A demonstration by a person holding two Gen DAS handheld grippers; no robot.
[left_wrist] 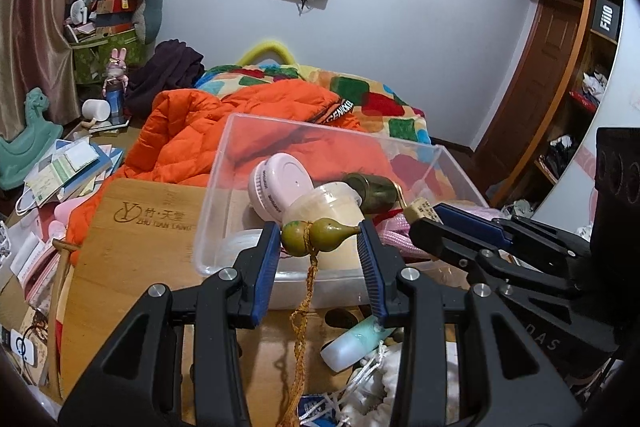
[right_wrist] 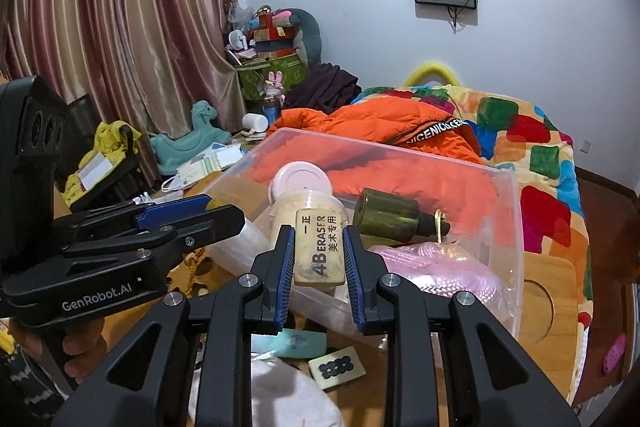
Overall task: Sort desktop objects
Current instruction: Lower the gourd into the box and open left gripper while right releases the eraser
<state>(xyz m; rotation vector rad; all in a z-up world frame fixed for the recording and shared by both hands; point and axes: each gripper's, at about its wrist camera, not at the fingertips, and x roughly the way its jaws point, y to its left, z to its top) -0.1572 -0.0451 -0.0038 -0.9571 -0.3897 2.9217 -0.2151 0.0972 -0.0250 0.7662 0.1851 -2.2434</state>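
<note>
My left gripper [left_wrist: 320,231] is shut on a small green gourd charm [left_wrist: 316,233] whose brown cord [left_wrist: 302,327] hangs down, held over the near edge of the clear plastic box [left_wrist: 224,163]. My right gripper [right_wrist: 319,239] is shut on a beige 4B eraser [right_wrist: 320,247], held over the same box [right_wrist: 516,211]. In the box lie a pink round case [left_wrist: 280,183], a cream lidded jar [left_wrist: 328,207], a dark green bottle [right_wrist: 388,215] and a pink braided rope [right_wrist: 436,267]. The right gripper also shows in the left wrist view [left_wrist: 424,223], the left gripper in the right wrist view [right_wrist: 216,211].
The box stands on a bamboo table [left_wrist: 132,227] beside an orange jacket [left_wrist: 192,135] and a patchwork blanket [right_wrist: 552,163]. In front of the box lie a mint tube [left_wrist: 356,343], white cloth with string [left_wrist: 384,383] and a card of black dots [right_wrist: 336,367]. Papers [left_wrist: 68,171] clutter the left.
</note>
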